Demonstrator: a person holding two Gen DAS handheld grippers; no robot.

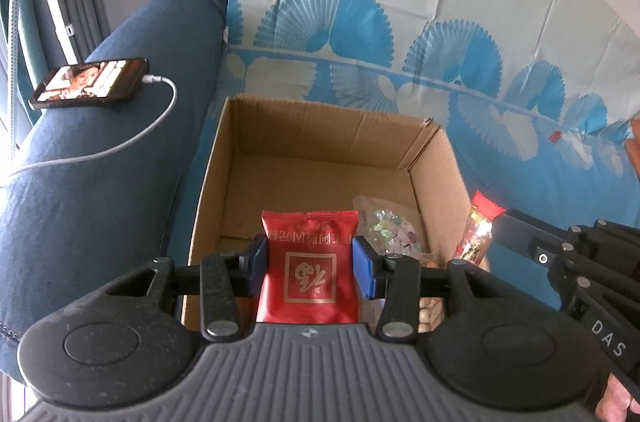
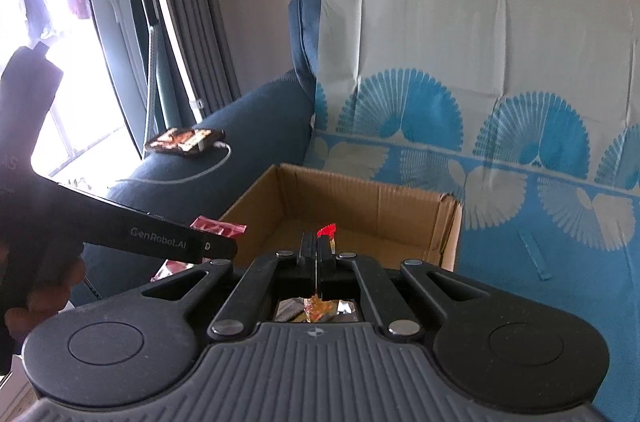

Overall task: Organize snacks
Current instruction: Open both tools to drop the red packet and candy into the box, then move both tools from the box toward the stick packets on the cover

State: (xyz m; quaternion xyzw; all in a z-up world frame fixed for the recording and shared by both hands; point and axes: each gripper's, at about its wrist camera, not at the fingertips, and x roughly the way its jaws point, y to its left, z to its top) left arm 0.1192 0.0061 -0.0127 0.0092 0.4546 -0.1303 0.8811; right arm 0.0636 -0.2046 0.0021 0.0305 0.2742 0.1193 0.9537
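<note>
A red snack packet [image 1: 307,270] with a gold square emblem is clamped between the blue pads [image 1: 365,272] of the left gripper [image 1: 308,268], whose jaws are closed against its two sides; the packet is held upright above the near edge of an open cardboard box [image 1: 320,142]. In the right wrist view, the right gripper [image 2: 316,254] is seen with its jaws clenched fully together on a thin candy [image 2: 326,232] with a red crimped end, a scrap of yellowish wrapper showing below the pads. From the left wrist view the same candy [image 1: 482,226] is seen held at the tip of the right gripper [image 1: 500,222], just at the box's right wall. Inside the box, a clear bag of small pale sweets [image 1: 390,230] is seen lying at the right side of the floor. The box is set on a sofa seat covered by a blue and pale cloth with a fan pattern [image 1: 400,34]. On the dark blue armrest [image 1: 100,162] to the left, a phone [image 1: 90,82] with a lit screen is laid flat, with a white cable [image 1: 160,118] plugged into it. Grey curtains [image 2: 200,22] are seen beyond the armrest.
</note>
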